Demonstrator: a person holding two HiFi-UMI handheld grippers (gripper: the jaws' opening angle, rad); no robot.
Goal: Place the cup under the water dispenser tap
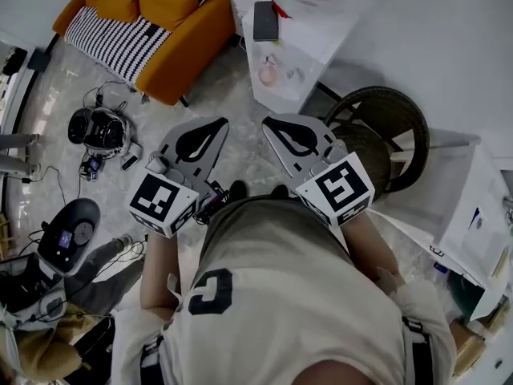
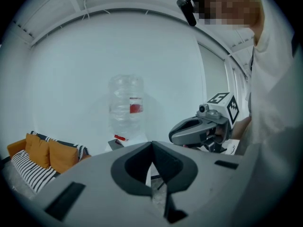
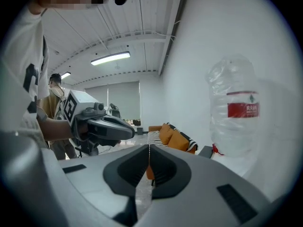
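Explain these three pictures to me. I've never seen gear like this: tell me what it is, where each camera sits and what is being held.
No robot here: a person holds a grasping tool in each hand, the left tool and the right tool. The cubes with square patterns belong to them. The head view looks down from the person's head; the other two cameras ride on the tools and look along their jaws. Both pairs of jaws are together, nothing between them. Ahead stands a big water bottle; nearby are an orange sofa and cabled gear on the floor. I can't make out a cup.
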